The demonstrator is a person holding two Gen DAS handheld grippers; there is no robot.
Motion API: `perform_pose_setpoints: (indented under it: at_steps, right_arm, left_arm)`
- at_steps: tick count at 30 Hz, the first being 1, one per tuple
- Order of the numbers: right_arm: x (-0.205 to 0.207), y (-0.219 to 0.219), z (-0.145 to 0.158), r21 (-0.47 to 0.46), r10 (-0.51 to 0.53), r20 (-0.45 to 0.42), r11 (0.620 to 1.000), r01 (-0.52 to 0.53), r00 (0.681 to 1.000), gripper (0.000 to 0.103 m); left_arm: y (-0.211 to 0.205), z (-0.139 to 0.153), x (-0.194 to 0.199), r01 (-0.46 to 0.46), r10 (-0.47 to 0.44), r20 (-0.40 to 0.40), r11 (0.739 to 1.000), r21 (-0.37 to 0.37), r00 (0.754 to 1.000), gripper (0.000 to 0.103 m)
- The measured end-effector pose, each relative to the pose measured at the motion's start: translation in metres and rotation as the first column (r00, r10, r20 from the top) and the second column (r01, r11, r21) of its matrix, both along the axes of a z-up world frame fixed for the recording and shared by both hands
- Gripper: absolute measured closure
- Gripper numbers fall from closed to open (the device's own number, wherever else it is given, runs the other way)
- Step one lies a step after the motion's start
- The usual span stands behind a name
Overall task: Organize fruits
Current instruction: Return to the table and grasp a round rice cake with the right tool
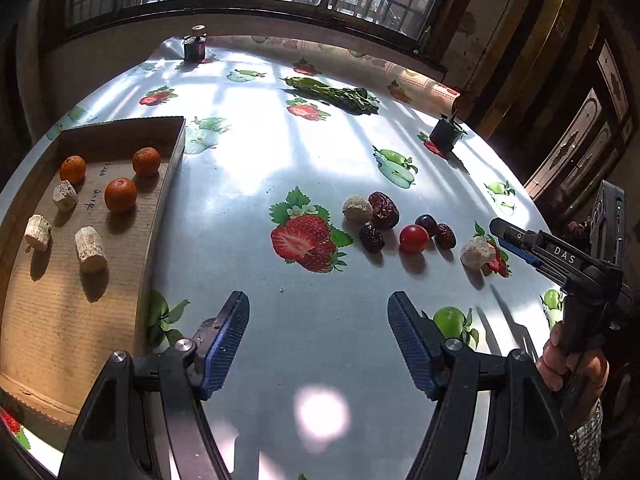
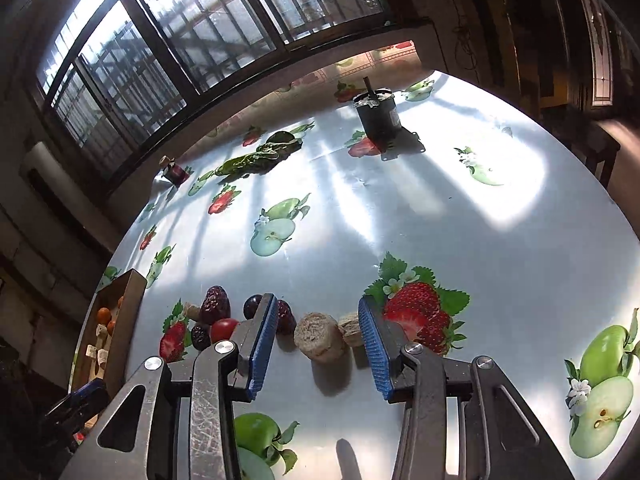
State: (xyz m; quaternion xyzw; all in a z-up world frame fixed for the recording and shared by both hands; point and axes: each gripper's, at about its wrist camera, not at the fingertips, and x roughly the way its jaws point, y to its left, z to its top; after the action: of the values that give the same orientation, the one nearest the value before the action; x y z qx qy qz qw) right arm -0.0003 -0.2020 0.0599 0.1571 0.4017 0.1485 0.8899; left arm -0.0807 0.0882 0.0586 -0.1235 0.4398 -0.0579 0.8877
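Fruit is lying in two places on the table (image 1: pixel 280 160). At the left of my left camera's frame, a cardboard tray (image 1: pixel 160 208) is holding three oranges (image 1: pixel 120 194) and three pale chunks (image 1: pixel 91 249). Right of centre, a loose group is sitting on the fruit-printed cloth: dark red dates (image 1: pixel 383 209), a cherry tomato (image 1: pixel 413 238) and another pale chunk (image 1: pixel 357 209), with one more pale chunk (image 1: pixel 477 253) further right.

I am holding my left gripper (image 1: pixel 318 344) over bare cloth at the bottom centre of that frame, its jaws standing apart with nothing between them. My right gripper (image 2: pixel 318 344) is hanging at the lower middle of its own frame, jaws also apart; a pale bread-like chunk (image 2: pixel 319 335) is lying on the cloth between the blue pads (image 2: pixel 262 344), and I am not pressing on it. A second chunk (image 2: pixel 351 328) is sitting just beside the right pad. My hand (image 1: pixel 572 364) is showing at the right edge of the left camera's frame.
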Motion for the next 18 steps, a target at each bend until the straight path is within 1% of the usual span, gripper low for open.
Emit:
perform_pose_setpoints:
  at_steps: [2,3,4,5,7,8,9,11,13,15,18]
  right_arm:
    - [0.005,0.014,-0.010,-0.053,0.019,0.011,0.998,-0.018,1.000,0.058]
    - [0.009,0.019,-0.017,-0.092,0.022,-0.005,0.995,-0.022,1.000,0.058]
    - [0.007,0.023,-0.017,-0.101,0.038,0.010,0.994,-0.036,0.999,0.058]
    - [0.006,0.024,-0.017,-0.076,0.079,0.000,0.994,-0.078,0.997,0.056]
    - [0.002,0.022,-0.016,0.057,0.177,0.011,0.983,-0.177,0.984,0.056]
    - [0.001,0.021,-0.015,0.101,0.193,0.016,0.976,-0.194,0.981,0.056]
    - [0.000,0.019,-0.015,0.118,0.190,0.022,0.975,-0.191,0.982,0.056]
    - [0.000,0.019,-0.014,0.096,0.164,0.017,0.982,-0.165,0.986,0.056]
    - [0.000,0.021,-0.017,0.078,0.165,0.006,0.983,-0.165,0.986,0.056]
    - [-0.001,0.028,-0.018,0.060,0.184,-0.004,0.981,-0.184,0.983,0.056]
    - [-0.004,0.045,-0.021,0.005,0.222,-0.004,0.975,-0.222,0.975,0.056]
  left_arm:
    - [-0.003,-0.004,0.004,0.002,-0.002,-0.015,1.000,-0.005,1.000,0.032]
    - [-0.006,-0.006,0.005,0.005,-0.005,-0.020,1.000,-0.005,1.000,0.032]
    - [-0.007,-0.008,0.007,0.010,-0.010,-0.022,1.000,-0.004,1.000,0.032]
    - [-0.009,-0.009,0.008,0.014,-0.014,-0.025,1.000,-0.005,1.000,0.032]
    - [-0.013,-0.012,0.010,0.023,-0.024,-0.030,1.000,-0.006,0.999,0.032]
    - [-0.014,-0.013,0.010,0.030,-0.030,-0.029,1.000,-0.006,0.999,0.032]
    - [-0.016,-0.013,0.010,0.034,-0.034,-0.028,0.999,-0.004,0.999,0.032]
    - [-0.017,-0.015,0.011,0.040,-0.040,-0.030,0.999,-0.001,0.999,0.032]
    - [-0.017,-0.017,0.012,0.042,-0.042,-0.035,0.999,-0.007,0.998,0.032]
    - [-0.017,-0.020,0.013,0.039,-0.039,-0.042,0.999,-0.010,0.998,0.032]
    - [-0.015,-0.023,0.014,0.032,-0.033,-0.050,0.999,-0.015,0.998,0.032]
